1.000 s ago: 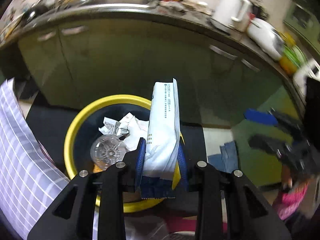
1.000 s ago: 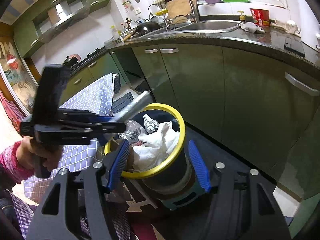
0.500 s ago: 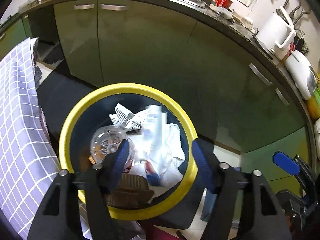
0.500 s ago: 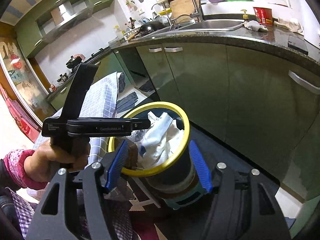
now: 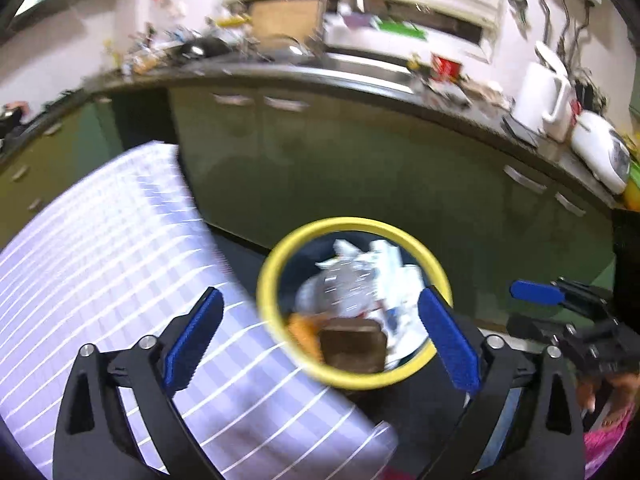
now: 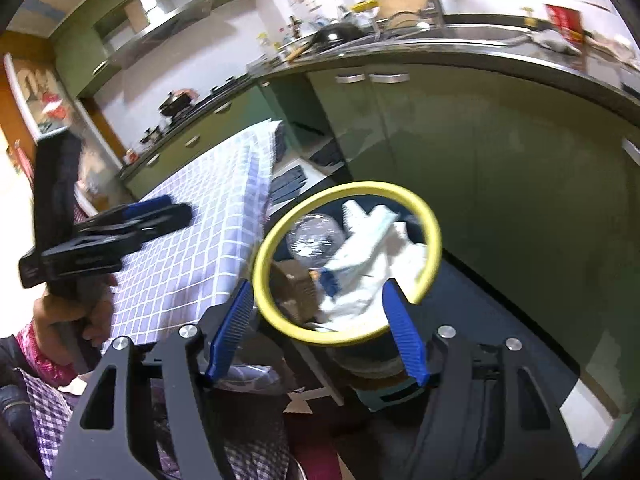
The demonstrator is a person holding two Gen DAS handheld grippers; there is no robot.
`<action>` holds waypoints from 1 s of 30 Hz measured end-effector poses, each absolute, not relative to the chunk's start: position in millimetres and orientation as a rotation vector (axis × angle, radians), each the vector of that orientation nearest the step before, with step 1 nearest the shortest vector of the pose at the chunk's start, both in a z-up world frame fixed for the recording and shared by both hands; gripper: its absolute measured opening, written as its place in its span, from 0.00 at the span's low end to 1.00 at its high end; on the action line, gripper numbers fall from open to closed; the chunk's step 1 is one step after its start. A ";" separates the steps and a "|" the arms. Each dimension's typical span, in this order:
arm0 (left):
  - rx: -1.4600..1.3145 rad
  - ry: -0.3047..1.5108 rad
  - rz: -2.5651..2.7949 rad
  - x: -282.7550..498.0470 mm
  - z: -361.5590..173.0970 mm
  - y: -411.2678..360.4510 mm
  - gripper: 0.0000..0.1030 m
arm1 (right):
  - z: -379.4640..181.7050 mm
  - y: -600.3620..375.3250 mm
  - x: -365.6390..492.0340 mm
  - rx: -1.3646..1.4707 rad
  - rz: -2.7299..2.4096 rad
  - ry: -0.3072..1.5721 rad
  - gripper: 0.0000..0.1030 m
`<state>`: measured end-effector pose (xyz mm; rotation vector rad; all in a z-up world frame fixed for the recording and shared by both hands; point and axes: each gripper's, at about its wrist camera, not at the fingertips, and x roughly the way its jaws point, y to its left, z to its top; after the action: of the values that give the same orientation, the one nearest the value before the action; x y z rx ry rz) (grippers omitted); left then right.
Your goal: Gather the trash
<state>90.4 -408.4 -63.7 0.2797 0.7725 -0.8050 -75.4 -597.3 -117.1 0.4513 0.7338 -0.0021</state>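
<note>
A dark trash bin with a yellow rim [image 5: 269,312] stands on the floor in front of the green cabinets; it also shows in the right wrist view [image 6: 434,240]. Inside lie a white-and-blue packet [image 6: 366,236], crumpled white paper [image 6: 394,270], a clear plastic bottle [image 6: 316,236] and a brown box [image 5: 352,346]. My left gripper [image 5: 320,336] is open and empty above the bin's near side. My right gripper [image 6: 320,320] is open and empty, just in front of the bin. The left gripper also shows in the right wrist view [image 6: 148,216].
A table with a purple checked cloth [image 5: 120,264] stands left of the bin, also in the right wrist view [image 6: 208,216]. Green cabinets [image 5: 360,168] under a cluttered counter with a sink [image 5: 360,64] run behind. A dark mat [image 6: 500,312] lies under the bin.
My left gripper opened and dropped the white-and-blue packet into the bin, then drew back and tilted up. My right gripper stayed open in front of the bin.
</note>
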 end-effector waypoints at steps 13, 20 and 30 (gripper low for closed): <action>0.109 0.666 -0.373 79.8 -37.8 -171.8 0.95 | -83.0 -480.0 -32.1 0.239 0.126 0.692 0.93; 0.038 0.591 -0.207 57.3 -21.0 -82.6 0.95 | -52.2 -433.1 -28.9 0.151 0.089 0.616 0.93; 0.039 0.548 -0.177 27.2 -13.7 -46.2 0.95 | -29.7 -394.6 -38.1 0.068 0.028 0.552 0.93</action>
<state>27.2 -46.2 -13.7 0.0387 0.5476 -0.1765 -38.1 -394.6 -29.7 0.0684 0.5521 0.0276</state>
